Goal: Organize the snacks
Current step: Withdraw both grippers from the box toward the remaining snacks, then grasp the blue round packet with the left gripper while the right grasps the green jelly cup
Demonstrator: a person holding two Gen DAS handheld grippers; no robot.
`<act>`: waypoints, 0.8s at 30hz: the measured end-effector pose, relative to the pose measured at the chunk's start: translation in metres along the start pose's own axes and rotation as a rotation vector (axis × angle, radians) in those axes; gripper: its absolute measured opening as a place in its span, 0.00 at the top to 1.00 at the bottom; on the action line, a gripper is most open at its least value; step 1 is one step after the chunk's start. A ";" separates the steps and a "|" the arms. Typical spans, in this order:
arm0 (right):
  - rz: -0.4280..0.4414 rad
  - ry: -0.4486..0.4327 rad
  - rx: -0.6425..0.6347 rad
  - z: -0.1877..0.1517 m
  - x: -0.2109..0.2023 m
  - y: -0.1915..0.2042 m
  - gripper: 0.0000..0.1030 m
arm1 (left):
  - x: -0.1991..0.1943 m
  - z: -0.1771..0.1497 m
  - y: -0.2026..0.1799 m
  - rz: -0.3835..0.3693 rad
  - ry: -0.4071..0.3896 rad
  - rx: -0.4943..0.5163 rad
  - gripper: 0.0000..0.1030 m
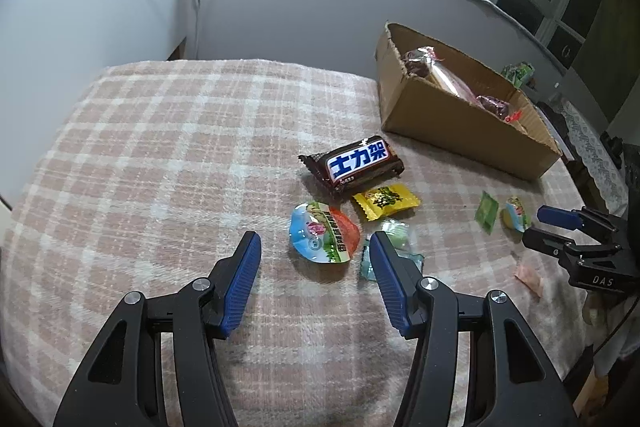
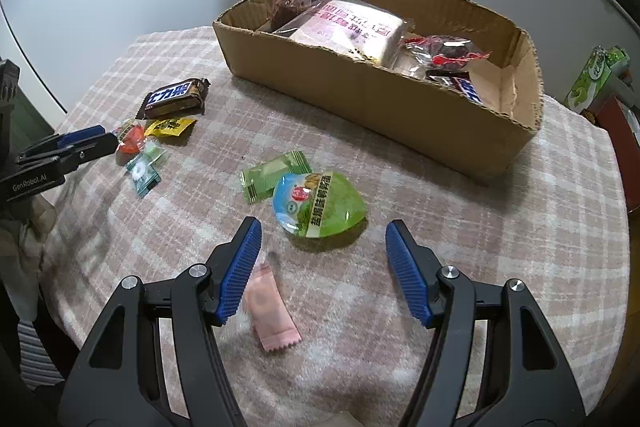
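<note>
A: The pink sachet is being seen nearest, lying on the plaid blanket just under the right gripper; jaws are being held apart, nothing between them; the green-lidded jelly cup is lying just ahead, touching the green wafer pack.

B: The left gripper is likewise being kept released and empty; the orange-lidded jelly cup is lying just past its tips, the clear mint candy beside the right-hand pad; the chocolate bar and yellow candy are lying beyond.

A: The cardboard box is already being filled at the back.

B: Risks being flagged: blanket pile is probably being pinched with a flat sachet; the rounded cups are likely being squeezed out sideways; neighbouring wrappers are possibly being dragged along.
</note>
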State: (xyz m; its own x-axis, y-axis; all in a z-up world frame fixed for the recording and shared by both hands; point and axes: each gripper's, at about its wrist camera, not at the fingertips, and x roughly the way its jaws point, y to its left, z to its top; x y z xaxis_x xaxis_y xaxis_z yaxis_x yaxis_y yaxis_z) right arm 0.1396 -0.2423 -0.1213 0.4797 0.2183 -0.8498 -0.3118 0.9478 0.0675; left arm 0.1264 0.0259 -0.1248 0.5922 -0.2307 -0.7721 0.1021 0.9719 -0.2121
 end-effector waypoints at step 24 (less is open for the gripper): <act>-0.059 0.025 -0.046 0.021 0.036 0.013 0.50 | 0.024 0.005 -0.014 0.024 0.011 0.078 0.67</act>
State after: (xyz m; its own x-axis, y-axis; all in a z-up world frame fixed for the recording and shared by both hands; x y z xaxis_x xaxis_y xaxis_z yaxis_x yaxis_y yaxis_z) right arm 0.1696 -0.2170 -0.1405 0.4776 0.1563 -0.8645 -0.3217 0.9468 -0.0065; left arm 0.1427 0.0071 -0.1375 0.5863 -0.2077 -0.7830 0.1503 0.9777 -0.1468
